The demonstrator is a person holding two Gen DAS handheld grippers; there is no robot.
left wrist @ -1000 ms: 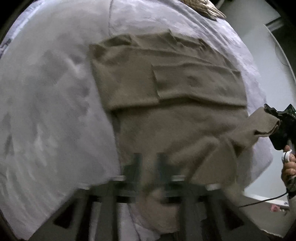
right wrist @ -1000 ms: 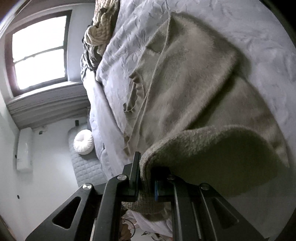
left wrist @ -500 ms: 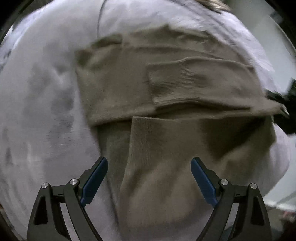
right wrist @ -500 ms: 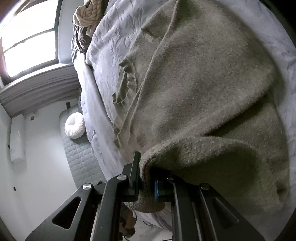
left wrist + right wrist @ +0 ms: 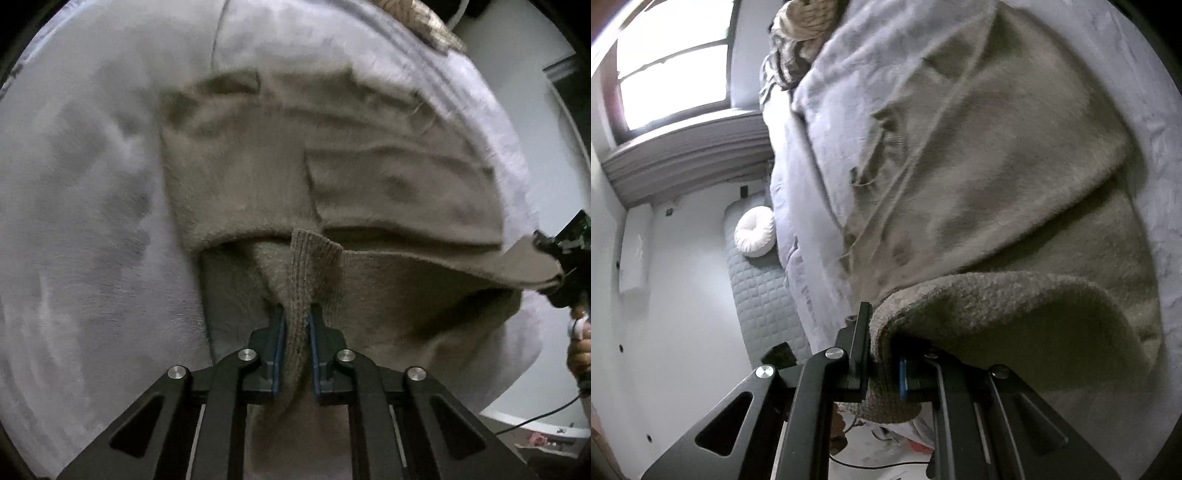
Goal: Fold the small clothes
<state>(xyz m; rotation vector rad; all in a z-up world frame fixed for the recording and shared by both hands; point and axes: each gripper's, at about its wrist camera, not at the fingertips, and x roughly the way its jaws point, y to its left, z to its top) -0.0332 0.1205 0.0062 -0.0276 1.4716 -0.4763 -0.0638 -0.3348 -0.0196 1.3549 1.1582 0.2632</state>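
Note:
A taupe knit sweater [image 5: 258, 173] lies on a pale grey bedcover [image 5: 81, 221], sleeves folded across its body. My left gripper [image 5: 295, 325] is shut on the ribbed hem of the sweater and lifts it off the bed. My right gripper [image 5: 882, 358] is shut on another part of the hem, with the fabric [image 5: 1015, 314] arching up from the bed. The right gripper also shows in the left wrist view [image 5: 561, 258] at the right edge, holding the hem's corner.
A chunky knit throw [image 5: 801, 22] lies at the far end of the bed. A window [image 5: 672, 70] is beyond. A white round cushion [image 5: 755, 236] rests on a quilted mat on the floor. The bed edge drops away on the right [image 5: 517, 369].
My left gripper was open over the hem half a second ago and has now shut on it and lifted it. My right gripper keeps its hold and has drawn back a little.

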